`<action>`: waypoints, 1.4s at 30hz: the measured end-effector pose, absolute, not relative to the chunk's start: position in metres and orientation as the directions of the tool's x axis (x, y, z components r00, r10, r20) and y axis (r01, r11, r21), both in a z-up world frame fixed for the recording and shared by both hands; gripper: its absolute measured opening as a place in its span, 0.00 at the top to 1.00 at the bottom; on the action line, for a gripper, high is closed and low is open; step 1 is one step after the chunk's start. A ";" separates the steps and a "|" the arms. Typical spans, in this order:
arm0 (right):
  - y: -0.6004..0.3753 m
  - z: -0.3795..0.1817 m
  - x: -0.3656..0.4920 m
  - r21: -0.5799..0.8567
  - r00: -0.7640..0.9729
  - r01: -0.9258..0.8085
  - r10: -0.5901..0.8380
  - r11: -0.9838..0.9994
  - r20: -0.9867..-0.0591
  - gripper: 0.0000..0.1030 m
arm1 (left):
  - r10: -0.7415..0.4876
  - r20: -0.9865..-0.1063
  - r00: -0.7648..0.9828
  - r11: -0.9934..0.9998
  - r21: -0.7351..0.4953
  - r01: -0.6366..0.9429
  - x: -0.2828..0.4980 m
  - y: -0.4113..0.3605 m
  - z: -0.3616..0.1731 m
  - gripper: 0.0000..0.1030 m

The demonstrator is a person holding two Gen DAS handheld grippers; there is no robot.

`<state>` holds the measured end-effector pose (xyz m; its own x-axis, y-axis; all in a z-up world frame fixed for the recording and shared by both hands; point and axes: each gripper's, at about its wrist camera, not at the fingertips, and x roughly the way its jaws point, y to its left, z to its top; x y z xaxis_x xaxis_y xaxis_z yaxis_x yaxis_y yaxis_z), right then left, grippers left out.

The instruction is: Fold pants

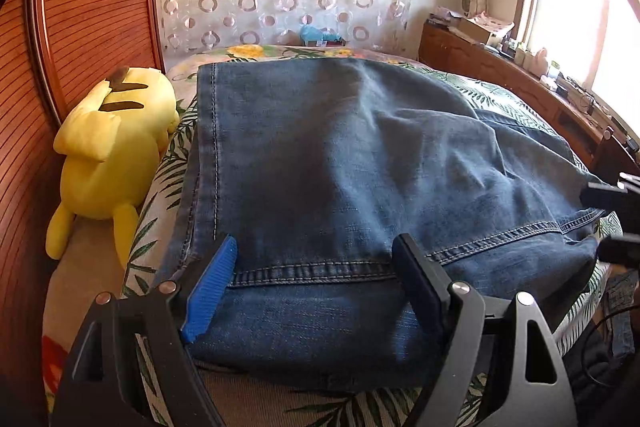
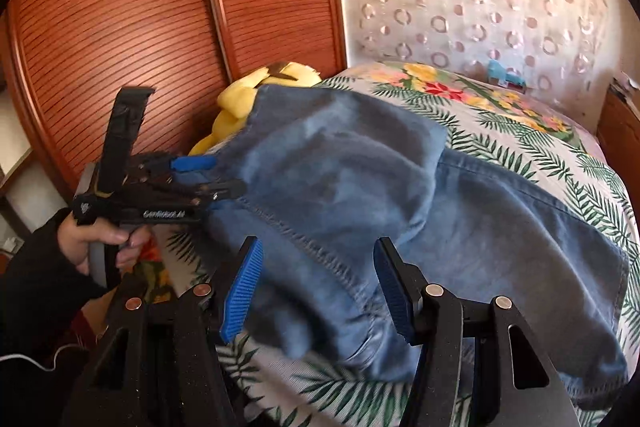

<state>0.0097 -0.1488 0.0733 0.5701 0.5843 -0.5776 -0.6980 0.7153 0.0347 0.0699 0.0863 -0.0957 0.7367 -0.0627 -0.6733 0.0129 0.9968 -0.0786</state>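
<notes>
Blue jeans (image 1: 340, 167) lie folded over on the bed, the stitched hem (image 1: 312, 269) nearest me. My left gripper (image 1: 316, 241) stands open at that hem; denim lies between the fingers and the pads do not press on it. In the right wrist view a hand (image 2: 92, 243) holds the left gripper (image 2: 212, 177) at the jeans' left edge. The jeans (image 2: 400, 195) spread away to the right there. My right gripper (image 2: 318, 243) is open over a bunched hem edge (image 2: 312, 307), with a gap on both sides. Its dark tips (image 1: 616, 223) show at the right edge of the left wrist view.
A yellow plush toy (image 1: 108, 147) lies left of the jeans against slatted wooden doors (image 1: 92, 7). The bed sheet (image 2: 520, 131) has a leaf and flower print. A cluttered wooden desk (image 1: 520, 79) runs under the window at right. A small blue toy (image 1: 320, 35) sits at the far end.
</notes>
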 end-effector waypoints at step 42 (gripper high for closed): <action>-0.182 0.099 0.029 0.044 0.625 -0.642 0.554 0.766 -0.550 0.93 | -0.163 -0.625 0.764 0.987 -0.095 0.132 0.054 0.021 -0.060 0.22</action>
